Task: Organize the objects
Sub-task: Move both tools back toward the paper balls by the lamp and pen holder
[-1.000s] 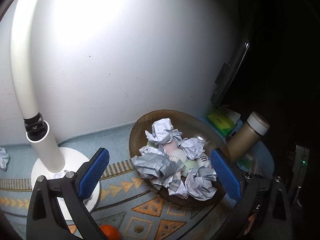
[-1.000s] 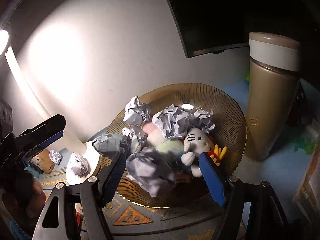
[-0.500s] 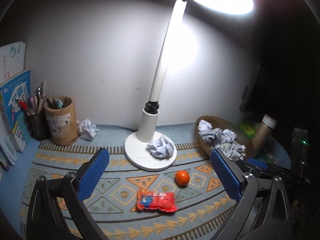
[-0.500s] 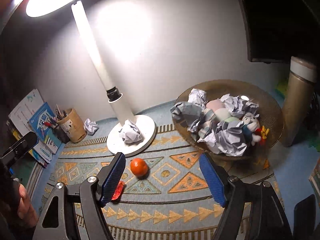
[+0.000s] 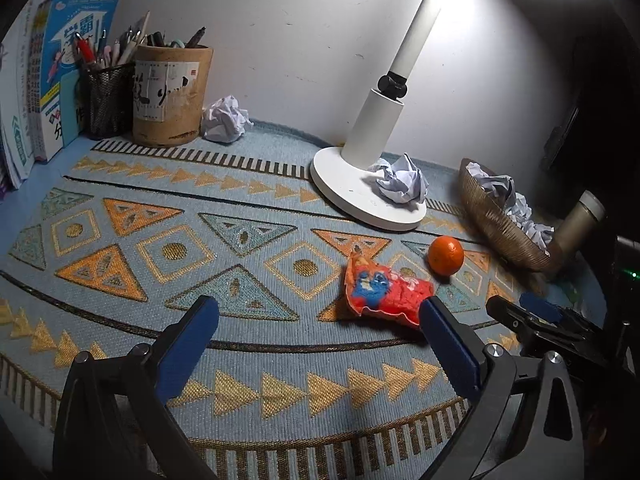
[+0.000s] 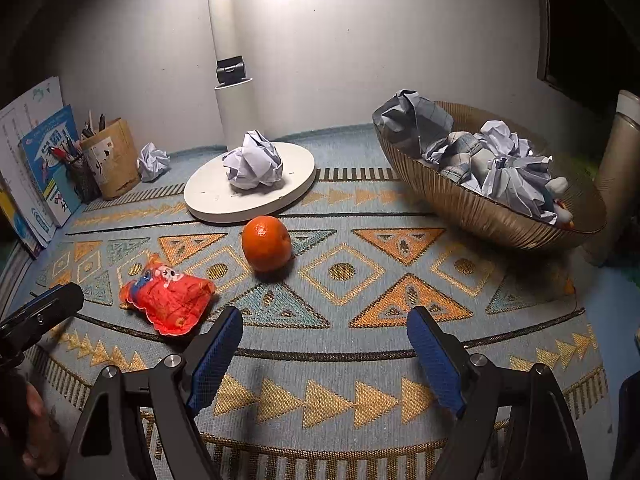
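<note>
At the far left of the bench, the upright books (image 5: 60, 72) and the brown cardboard pen holder (image 5: 172, 94) stand against the wall, probably so that the middle of the woven blue and orange patterned mat (image 5: 180, 248) is free for work. A white crumpled paper ball (image 5: 224, 119) lies just beside the holder, and another crumpled paper ball (image 6: 253, 165) sits on the round white base of the desk lamp (image 6: 208, 196); both seem to be waiting for collection. Near the middle lie the red snack packet (image 6: 168, 300) and the round orange mandarin (image 6: 267, 249), close to each other but not touching. At the right, the ribbed brown bowl (image 6: 492, 216) holds many paper balls already, so it appears to be the gathering place. The left gripper (image 5: 316, 344) hovers low with its fingers wide apart, the right one almost at the packet, and the right gripper (image 6: 326, 356) is also spread and empty, facing the mandarin.
</note>
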`<state>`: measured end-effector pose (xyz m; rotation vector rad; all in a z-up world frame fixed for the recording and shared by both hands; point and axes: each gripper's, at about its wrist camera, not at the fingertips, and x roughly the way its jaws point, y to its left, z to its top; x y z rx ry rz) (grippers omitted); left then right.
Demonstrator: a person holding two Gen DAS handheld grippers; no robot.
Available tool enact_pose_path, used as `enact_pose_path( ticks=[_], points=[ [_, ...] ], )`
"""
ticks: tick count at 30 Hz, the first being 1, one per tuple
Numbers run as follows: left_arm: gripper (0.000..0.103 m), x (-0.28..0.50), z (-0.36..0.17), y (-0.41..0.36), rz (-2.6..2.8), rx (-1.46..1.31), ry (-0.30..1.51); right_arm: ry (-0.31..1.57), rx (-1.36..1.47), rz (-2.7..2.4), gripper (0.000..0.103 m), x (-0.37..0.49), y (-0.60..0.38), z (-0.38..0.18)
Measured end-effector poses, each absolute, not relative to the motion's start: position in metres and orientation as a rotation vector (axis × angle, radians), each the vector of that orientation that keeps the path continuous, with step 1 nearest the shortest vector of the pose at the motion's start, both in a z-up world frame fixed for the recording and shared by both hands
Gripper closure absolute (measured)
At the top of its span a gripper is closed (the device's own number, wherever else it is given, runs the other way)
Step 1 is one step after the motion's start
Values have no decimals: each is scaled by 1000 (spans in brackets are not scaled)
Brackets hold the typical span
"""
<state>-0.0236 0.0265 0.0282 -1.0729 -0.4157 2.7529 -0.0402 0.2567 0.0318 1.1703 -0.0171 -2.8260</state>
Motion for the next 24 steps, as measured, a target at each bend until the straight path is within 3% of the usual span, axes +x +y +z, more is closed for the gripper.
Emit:
enact_pose_path(
  ticks=[6, 11, 18, 22, 24],
  points=[
    [3, -27, 27, 17, 2745, -1094, -489, -14, 1170, -2830, 20, -40, 258, 32],
    [3, -41, 39, 13, 2732, -1111, -445, 62, 1149, -2835, 20, -39, 249, 33],
    [2, -118, 106, 0, 2786, -966, -83, -34, 1217, -2696, 20, -64, 244, 43],
    [2, -182, 97, 5, 2825, -1009, 212, -19, 1160, -2683, 20, -88, 237, 70],
    [2, -211, 84, 4, 2842, -1072, 260, 9, 1142, -2690, 20, -101, 234, 77]
  ],
)
